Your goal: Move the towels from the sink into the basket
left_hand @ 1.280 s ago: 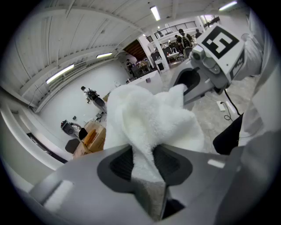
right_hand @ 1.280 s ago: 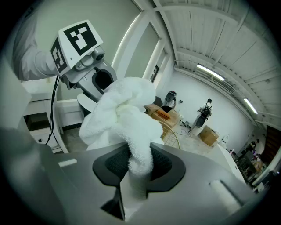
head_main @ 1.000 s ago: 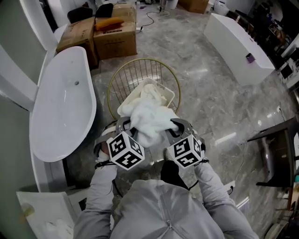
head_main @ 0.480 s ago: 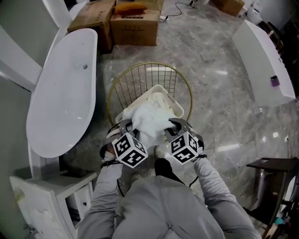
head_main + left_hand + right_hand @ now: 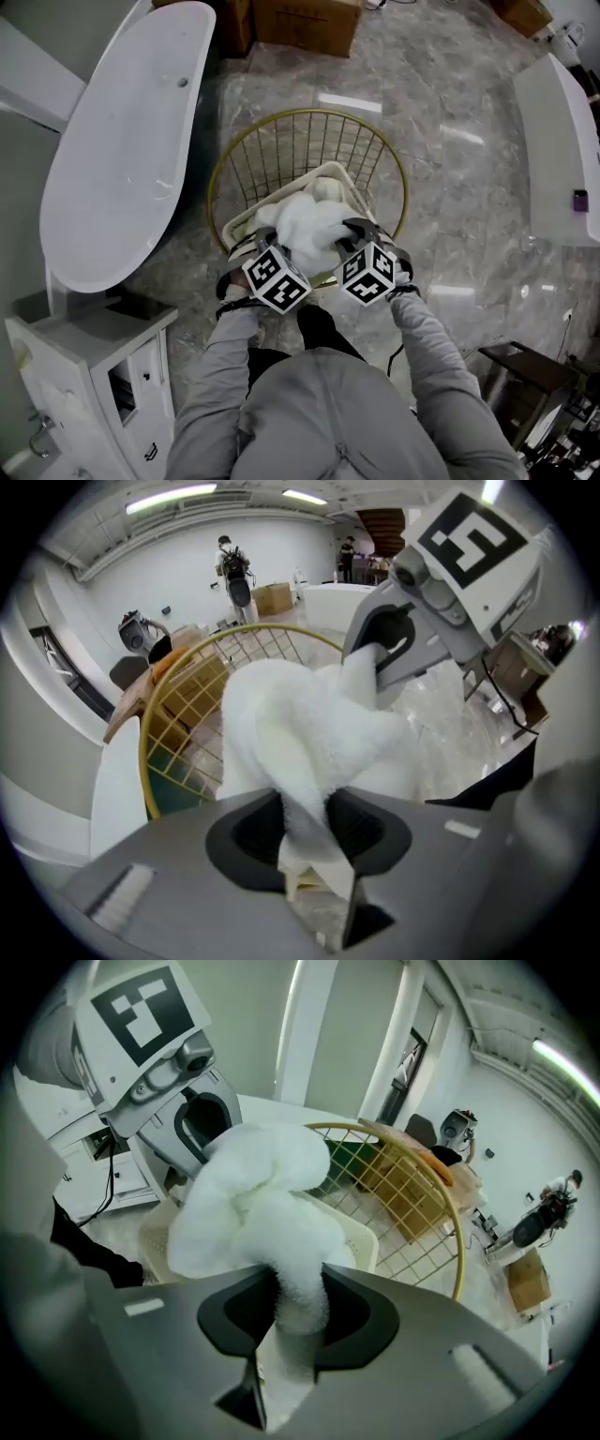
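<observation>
A white fluffy towel (image 5: 314,228) hangs bunched between both grippers, over a cream plastic basket (image 5: 352,186) that leans inside a round gold wire basket (image 5: 309,122). My left gripper (image 5: 264,246) is shut on the towel's left end (image 5: 300,761). My right gripper (image 5: 354,236) is shut on its right end (image 5: 295,1288). In the left gripper view the right gripper (image 5: 389,653) shows across the towel, and in the right gripper view the left gripper (image 5: 202,1124) shows likewise. Another pale towel (image 5: 323,187) lies in the cream basket.
A white freestanding bathtub (image 5: 122,150) stands at the left on the marble floor. A white cabinet (image 5: 84,375) is at the lower left, cardboard boxes (image 5: 305,14) at the top, another white tub (image 5: 562,141) at the right. The person's legs (image 5: 319,412) fill the bottom.
Both grippers have come down and forward with the towel, from above the basket's near rim to low over the cream basket. The view has swung so the basket sits nearer the middle.
</observation>
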The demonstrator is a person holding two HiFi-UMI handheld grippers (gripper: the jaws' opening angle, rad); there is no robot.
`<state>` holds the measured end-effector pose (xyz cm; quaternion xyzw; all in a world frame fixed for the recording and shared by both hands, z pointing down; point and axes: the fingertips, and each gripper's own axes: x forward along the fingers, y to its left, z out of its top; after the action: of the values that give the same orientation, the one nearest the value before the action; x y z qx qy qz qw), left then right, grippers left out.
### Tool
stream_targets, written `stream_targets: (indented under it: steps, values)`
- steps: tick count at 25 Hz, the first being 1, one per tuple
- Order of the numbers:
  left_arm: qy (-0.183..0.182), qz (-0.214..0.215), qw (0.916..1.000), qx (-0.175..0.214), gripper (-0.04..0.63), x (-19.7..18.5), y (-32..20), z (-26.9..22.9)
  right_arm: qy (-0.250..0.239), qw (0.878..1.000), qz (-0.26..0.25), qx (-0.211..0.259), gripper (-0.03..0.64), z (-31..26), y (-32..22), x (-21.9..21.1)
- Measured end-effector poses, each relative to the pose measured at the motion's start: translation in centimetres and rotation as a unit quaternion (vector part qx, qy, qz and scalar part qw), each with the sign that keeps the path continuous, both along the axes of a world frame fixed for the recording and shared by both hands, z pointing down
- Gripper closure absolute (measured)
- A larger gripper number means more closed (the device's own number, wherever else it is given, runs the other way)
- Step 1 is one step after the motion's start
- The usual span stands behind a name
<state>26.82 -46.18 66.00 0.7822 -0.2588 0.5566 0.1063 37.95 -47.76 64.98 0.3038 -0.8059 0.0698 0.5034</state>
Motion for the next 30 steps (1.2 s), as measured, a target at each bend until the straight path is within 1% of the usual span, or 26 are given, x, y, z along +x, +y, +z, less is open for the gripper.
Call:
stream_targets:
  steps: [3, 6, 9, 11, 15, 17, 19, 25, 30]
  values:
    - [-0.003, -0.008, 0.9996, -0.027, 0.413, 0.4, -0.2, 2.9, 0.007, 0.999, -0.010, -0.030, 0.525, 3.0, -0.9, 0.3]
    - [-0.007, -0.015, 0.9989, -0.043, 0.410, 0.2, -0.2, 4.9, 0.011, 0.998, -0.016, -0.058, 0.525, 5.1, -1.1, 0.2]
    - [-0.006, -0.024, 0.9979, -0.060, 0.397, -0.1, -0.2, 6.3, 0.015, 0.997, -0.021, -0.076, 0.521, 6.5, -1.5, 0.0]
    - [-0.001, -0.029, 0.9970, -0.071, 0.380, -0.2, -0.4, 7.2, 0.018, 0.995, -0.023, -0.090, 0.495, 7.5, -1.9, 0.0]
    - [0.014, -0.047, 0.9942, -0.096, 0.343, -0.5, -0.3, 7.7, 0.030, 0.992, -0.030, -0.119, 0.417, 8.8, -2.1, 0.6]
    - [0.015, -0.046, 0.9938, -0.100, 0.316, -0.6, 0.0, 7.2, 0.032, 0.992, -0.028, -0.119, 0.383, 8.5, -2.1, 1.1]
    - [0.012, -0.047, 0.9941, -0.097, 0.307, -0.9, 0.3, 6.4, 0.027, 0.993, -0.028, -0.113, 0.382, 7.7, -2.0, 1.4]
    - [0.007, -0.073, 0.9943, -0.077, 0.305, -2.6, 0.4, 3.5, 0.018, 0.995, -0.037, -0.086, 0.382, 4.8, -1.8, 1.5]
    - [0.016, -0.101, 0.9931, -0.057, 0.305, -3.4, 0.8, 1.2, 0.022, 0.997, -0.038, -0.068, 0.383, 2.9, -1.8, 1.2]
